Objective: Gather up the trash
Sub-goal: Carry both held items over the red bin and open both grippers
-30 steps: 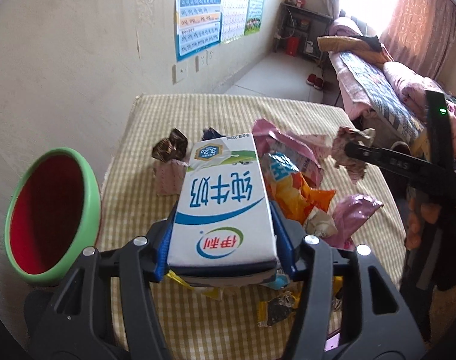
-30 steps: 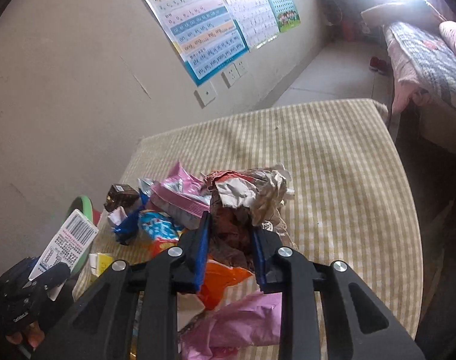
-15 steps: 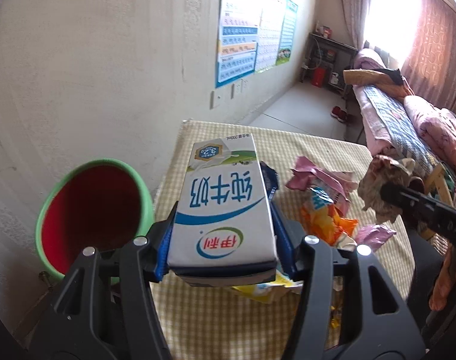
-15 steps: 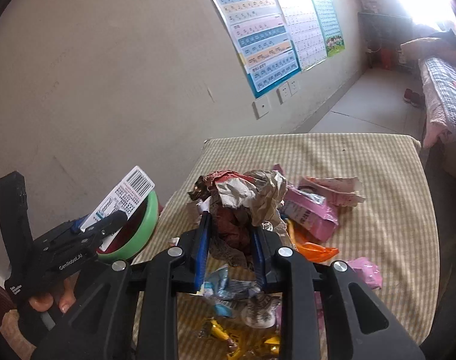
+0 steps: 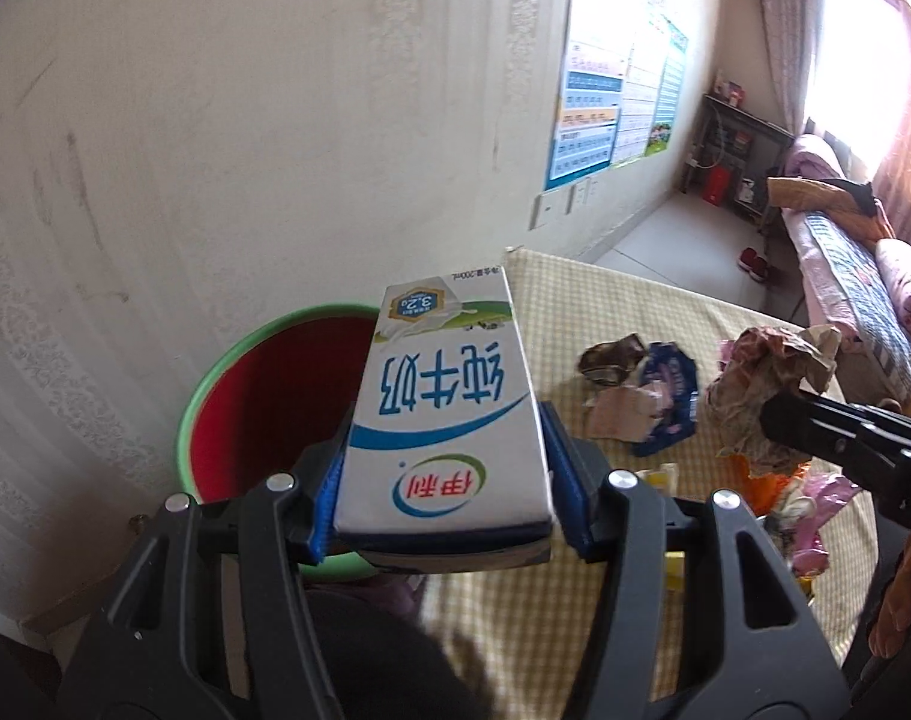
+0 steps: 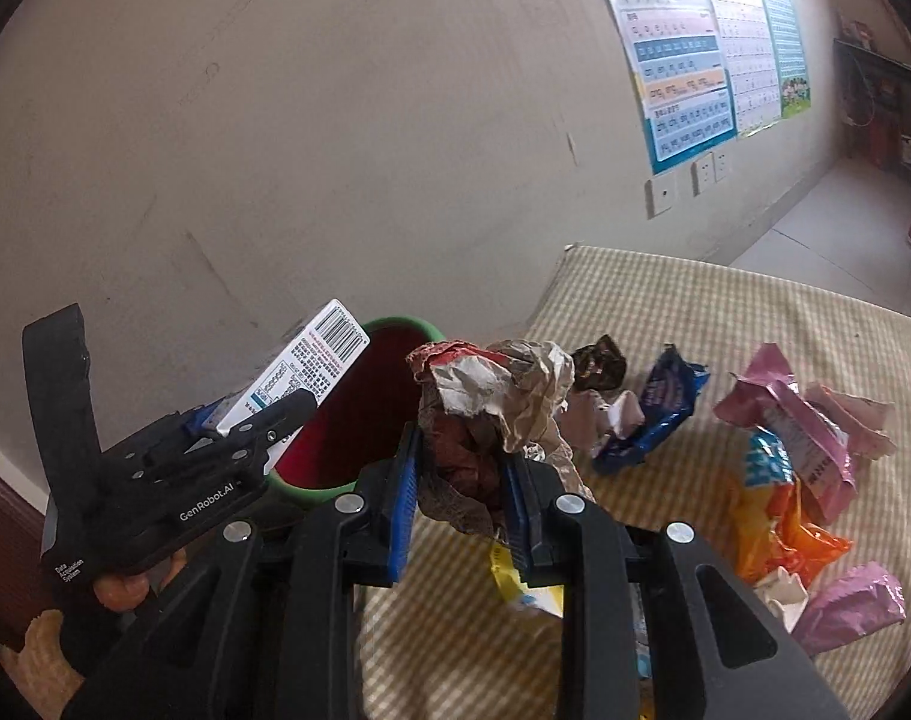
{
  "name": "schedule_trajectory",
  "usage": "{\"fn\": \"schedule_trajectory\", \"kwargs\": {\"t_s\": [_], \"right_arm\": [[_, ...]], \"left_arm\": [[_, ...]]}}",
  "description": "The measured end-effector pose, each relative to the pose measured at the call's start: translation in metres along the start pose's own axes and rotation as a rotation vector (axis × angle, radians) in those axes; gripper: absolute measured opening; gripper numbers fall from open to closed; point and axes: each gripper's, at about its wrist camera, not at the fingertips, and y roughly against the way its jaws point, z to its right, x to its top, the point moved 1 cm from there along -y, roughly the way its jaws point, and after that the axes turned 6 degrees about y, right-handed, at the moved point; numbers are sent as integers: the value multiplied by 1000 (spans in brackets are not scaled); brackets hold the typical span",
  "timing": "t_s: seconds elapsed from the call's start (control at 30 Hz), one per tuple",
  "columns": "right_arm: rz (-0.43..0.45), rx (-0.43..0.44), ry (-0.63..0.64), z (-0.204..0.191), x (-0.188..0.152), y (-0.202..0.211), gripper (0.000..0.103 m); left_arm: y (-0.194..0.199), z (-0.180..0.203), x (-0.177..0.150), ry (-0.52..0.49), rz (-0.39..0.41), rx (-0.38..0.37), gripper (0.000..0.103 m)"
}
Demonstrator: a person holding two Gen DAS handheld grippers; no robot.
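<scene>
1. Moved since earlier frame: milk carton (image 5: 443, 420) carried off the counter (image 5: 665, 324), now over the red bin (image 5: 275, 402) with green rim.
2. Left tongs (image 5: 440, 480): clamped on the carton's sides.
3. Right tongs (image 6: 464, 480): clamped on crumpled paper (image 6: 503, 384), near the bin.
4. Counter, checked cloth: blue wrapper (image 6: 653, 414), pink packets (image 6: 803, 420), orange bag (image 6: 779, 534) lying loose.

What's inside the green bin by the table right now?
The green bin shows only bare red inner wall where visible. The milk carton in the left gripper covers part of its mouth, and its bottom is out of sight.
</scene>
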Motion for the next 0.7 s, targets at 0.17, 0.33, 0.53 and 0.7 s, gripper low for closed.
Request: {"fn": "schedule_trajectory", "kwargs": {"t_s": [0.17,0.33,0.53,0.7], "right_arm": [[-29,52,4,-16,14,-31,25],[-46,123,-39,-22,30,-58,25],[-85,200,-86,-30,46,-101,25],[-115,224,-97,-39,55,-128,27]], "left_arm": [[-8,-34,2,40,-22,43,54],[-17,-61,2,56,-41,84,54],[-38,-83,6,73,-72,102,54],[-54,-95,9,89,-94,121,54]]}}
